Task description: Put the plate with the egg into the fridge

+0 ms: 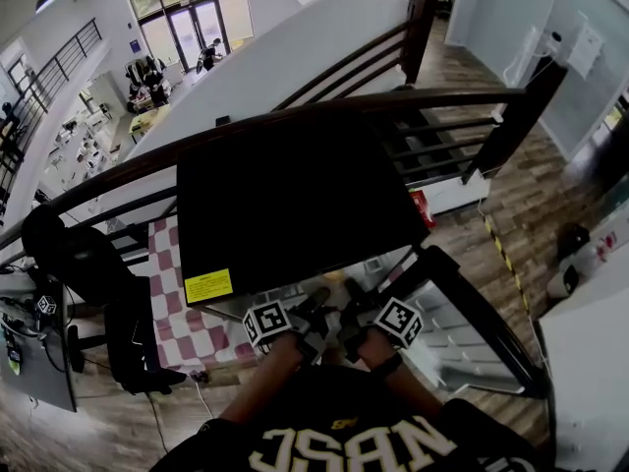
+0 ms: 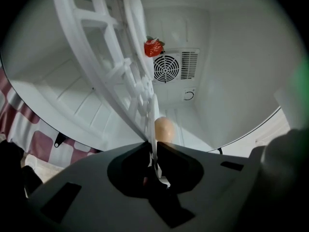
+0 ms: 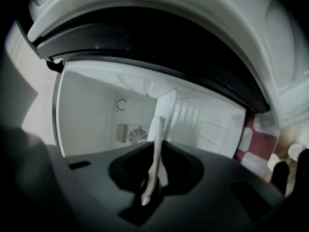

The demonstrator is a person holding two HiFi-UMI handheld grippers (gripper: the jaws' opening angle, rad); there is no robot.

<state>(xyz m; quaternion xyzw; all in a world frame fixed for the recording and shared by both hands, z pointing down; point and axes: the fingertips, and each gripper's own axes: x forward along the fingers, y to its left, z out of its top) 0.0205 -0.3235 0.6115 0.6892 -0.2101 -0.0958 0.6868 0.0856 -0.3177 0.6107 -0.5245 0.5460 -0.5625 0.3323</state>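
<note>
Working beside a red-and-white checked cloth (image 1: 172, 293) at far left. With the left gripper (image 2: 151, 151), pinching the thin edge of a glossy white plate (image 2: 108, 76) with a lattice-cut rim, holding it into the smooth white cavity of the boxy black fridge (image 1: 295, 195). Carrying a tan, oval egg (image 2: 164, 128) on it, just beyond the jaws. Facing a round slatted fan grille (image 2: 166, 67) and a small red strawberry-shaped thing (image 2: 153, 48). With the right gripper (image 3: 154, 175), clamping the plate's thin edge too.
</note>
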